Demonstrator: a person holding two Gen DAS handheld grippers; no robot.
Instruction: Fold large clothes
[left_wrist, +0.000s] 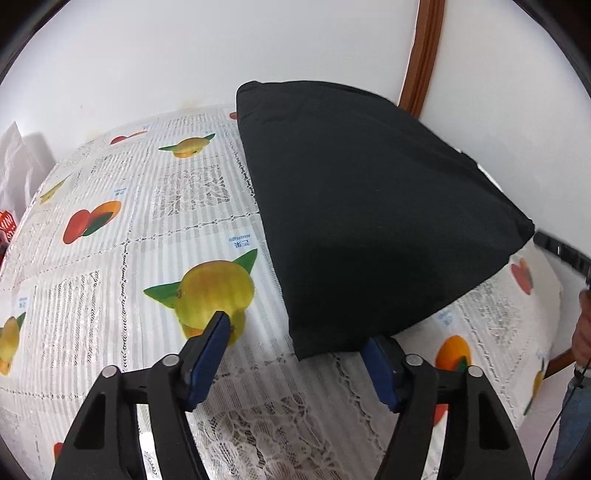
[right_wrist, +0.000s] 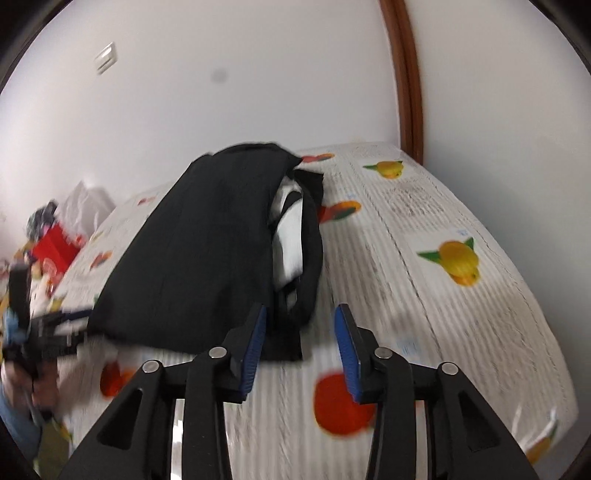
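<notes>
A folded black garment (left_wrist: 369, 214) lies on the fruit-print tablecloth (left_wrist: 147, 240). My left gripper (left_wrist: 295, 332) is open and empty, its fingers wide apart at the garment's near corner; the right fingertip sits under the cloth edge. In the right wrist view the same garment (right_wrist: 207, 251) is a black bundle with a white lining showing at its open side. My right gripper (right_wrist: 301, 314) is open and empty, just in front of the bundle's near edge. This view is motion-blurred.
A white wall and a brown wooden frame (left_wrist: 421, 55) stand behind the table. Red packaging and clutter (right_wrist: 51, 247) lie at the table's far left. The other gripper and a hand (right_wrist: 26, 332) show at the left edge. The table edge (right_wrist: 535, 369) curves off to the right.
</notes>
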